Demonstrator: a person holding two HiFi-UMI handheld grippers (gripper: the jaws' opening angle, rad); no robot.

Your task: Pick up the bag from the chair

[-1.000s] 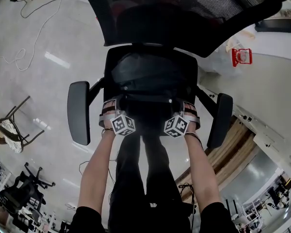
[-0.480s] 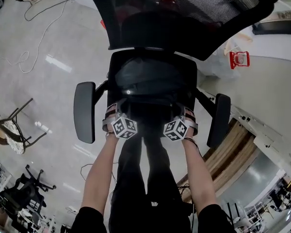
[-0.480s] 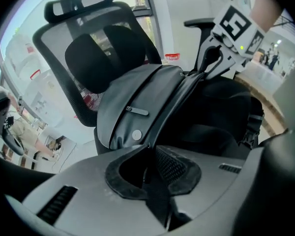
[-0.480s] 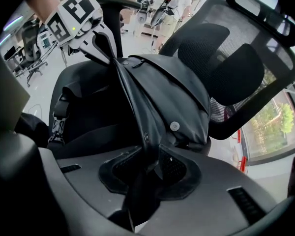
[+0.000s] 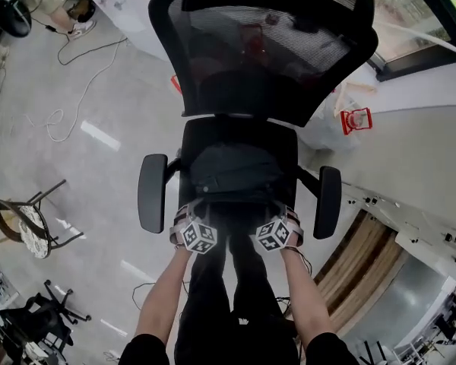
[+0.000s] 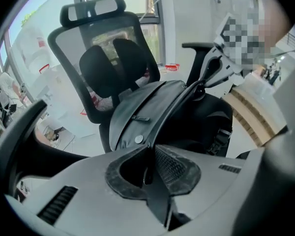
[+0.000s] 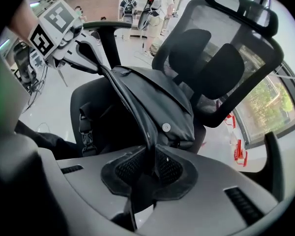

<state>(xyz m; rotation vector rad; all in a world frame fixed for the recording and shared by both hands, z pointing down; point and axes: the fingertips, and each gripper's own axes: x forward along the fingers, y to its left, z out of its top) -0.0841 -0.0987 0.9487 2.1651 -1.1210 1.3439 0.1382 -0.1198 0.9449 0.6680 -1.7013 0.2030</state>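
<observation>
Between the jaws of our left hand-held gripper (image 6: pixel 148 168) and right hand-held gripper (image 7: pixel 152 163), which had just been closing, we clamped the strap (image 6: pixel 179 104) of the bag (image 5: pixel 235 172).

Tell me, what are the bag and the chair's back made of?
Bag: looks like smooth black leather or faux leather; it has a soft sheen and a metal-looking snap. Chair backrest: black see-through mesh in a hard, likely plastic frame.

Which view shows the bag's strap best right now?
Right gripper view: the strap runs unbroken from the right tool to the left tool; both tools' jaws have just been closing onto it. The left gripper view blurs its far end. The head view loses it against the dark bag and chair.
</observation>
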